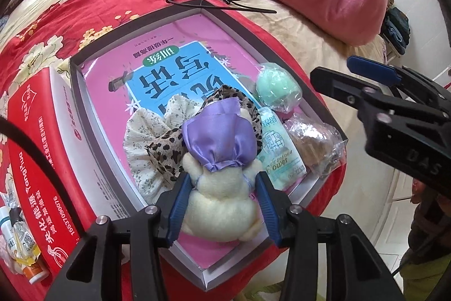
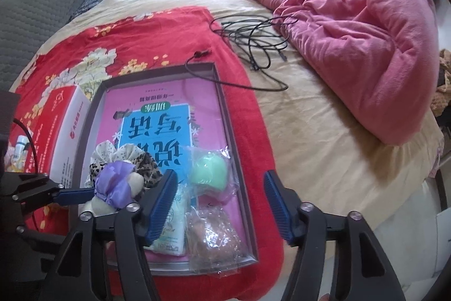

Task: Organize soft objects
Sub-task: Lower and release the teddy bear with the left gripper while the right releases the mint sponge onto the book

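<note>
Inside the grey tray [image 1: 73, 66], the left gripper [image 1: 222, 196] clamps a cream plush toy [image 1: 222, 205] above the pink book [image 1: 169, 47]. Right gripper [image 2: 220, 202] hovers wide open, holding nothing.

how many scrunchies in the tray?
2. A cream floral scrunchie lies on the book at the tray's left side; a leopard-print scrunchie overlaps it, partly under the plush toy. More may be hidden beneath the toy.

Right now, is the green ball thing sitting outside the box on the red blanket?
No, the green ball lies in its clear wrapper inside the box, on the pink book.
</note>
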`<act>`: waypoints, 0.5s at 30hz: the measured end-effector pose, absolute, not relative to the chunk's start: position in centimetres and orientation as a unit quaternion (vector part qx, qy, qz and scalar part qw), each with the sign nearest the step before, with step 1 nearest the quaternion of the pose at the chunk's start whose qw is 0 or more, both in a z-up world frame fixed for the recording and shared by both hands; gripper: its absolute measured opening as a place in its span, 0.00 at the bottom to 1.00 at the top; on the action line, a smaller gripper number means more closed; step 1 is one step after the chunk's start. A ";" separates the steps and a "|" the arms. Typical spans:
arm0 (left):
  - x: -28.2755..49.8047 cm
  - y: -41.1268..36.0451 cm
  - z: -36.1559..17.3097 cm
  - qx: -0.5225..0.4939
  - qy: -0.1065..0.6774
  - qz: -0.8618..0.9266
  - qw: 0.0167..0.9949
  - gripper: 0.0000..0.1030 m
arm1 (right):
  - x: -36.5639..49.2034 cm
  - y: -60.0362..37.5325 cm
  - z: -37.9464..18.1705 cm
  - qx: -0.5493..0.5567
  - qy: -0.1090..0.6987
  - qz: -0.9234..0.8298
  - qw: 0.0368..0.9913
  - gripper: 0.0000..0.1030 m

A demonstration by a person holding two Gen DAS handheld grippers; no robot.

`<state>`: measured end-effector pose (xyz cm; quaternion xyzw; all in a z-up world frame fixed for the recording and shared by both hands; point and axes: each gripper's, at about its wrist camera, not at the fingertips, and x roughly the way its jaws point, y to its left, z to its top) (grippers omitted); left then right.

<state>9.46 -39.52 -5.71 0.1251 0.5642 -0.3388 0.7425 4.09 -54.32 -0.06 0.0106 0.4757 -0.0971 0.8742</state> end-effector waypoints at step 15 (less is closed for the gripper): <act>9.0 -39.6 -4.8 0.126 0.557 -0.352 0.742 0.52 | 2.8 -54.5 1.6 0.030 0.463 -0.108 0.880 0.67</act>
